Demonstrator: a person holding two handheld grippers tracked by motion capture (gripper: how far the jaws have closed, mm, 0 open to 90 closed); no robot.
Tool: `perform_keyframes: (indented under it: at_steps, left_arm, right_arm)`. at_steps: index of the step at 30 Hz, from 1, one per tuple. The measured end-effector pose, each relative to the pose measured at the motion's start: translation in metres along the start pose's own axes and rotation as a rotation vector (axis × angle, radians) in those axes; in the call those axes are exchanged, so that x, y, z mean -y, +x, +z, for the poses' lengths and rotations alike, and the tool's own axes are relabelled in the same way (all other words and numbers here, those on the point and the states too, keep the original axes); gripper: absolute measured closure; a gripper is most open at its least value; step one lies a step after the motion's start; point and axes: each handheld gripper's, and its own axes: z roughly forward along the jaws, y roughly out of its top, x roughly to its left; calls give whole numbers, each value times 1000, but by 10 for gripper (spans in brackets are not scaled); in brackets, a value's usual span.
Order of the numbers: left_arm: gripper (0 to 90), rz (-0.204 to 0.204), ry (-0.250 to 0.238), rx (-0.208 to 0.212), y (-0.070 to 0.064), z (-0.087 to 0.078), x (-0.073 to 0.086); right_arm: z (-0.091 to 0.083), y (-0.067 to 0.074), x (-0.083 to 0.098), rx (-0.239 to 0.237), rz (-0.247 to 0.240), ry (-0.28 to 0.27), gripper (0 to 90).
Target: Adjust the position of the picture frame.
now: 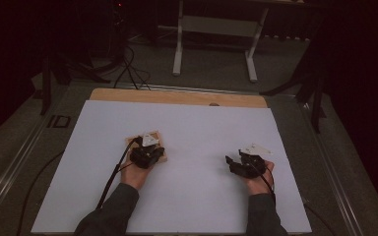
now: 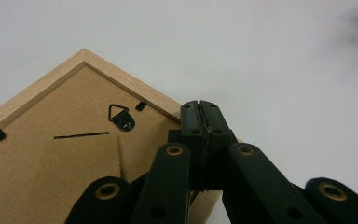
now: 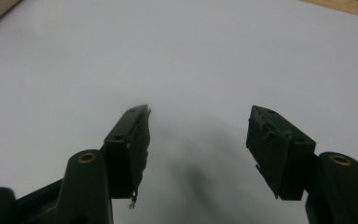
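Note:
A small wooden picture frame [image 1: 163,156] lies face down on the white sheet [image 1: 192,123], left of centre. In the left gripper view its brown backing board [image 2: 51,158] shows a black triangular hanger [image 2: 121,116] and small black tabs. My left gripper [image 1: 148,150] sits over the frame; its jaws [image 2: 200,114] are shut tip to tip above the frame's right rim, and I see nothing between them. Over bare sheet at the right, my right gripper [image 1: 232,163] stands open, its jaws [image 3: 198,140] wide apart with nothing between them.
The white sheet covers a wooden tabletop whose far edge [image 1: 177,97] shows bare. Beyond it stand a white table frame [image 1: 214,29] and dark stands on the floor. A black cable [image 1: 110,179] trails from the left gripper toward the near edge.

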Motion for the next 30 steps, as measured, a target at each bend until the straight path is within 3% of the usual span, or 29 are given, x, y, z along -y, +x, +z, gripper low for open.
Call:
perform_keyframes:
  at_steps: [21,25,30]
  left_arm:
    - [897,54,16,80,-36,11,-8]
    - [894,65,38,103,-33,11,-11]
    - [886,58,32,86,-27,6,-14]
  right_arm:
    - [1,1,0,-3,-4,-1,387]
    - [2,4,-1,-10,-10,0,390]
    - [4,9,-2,-16,-29,0,398]
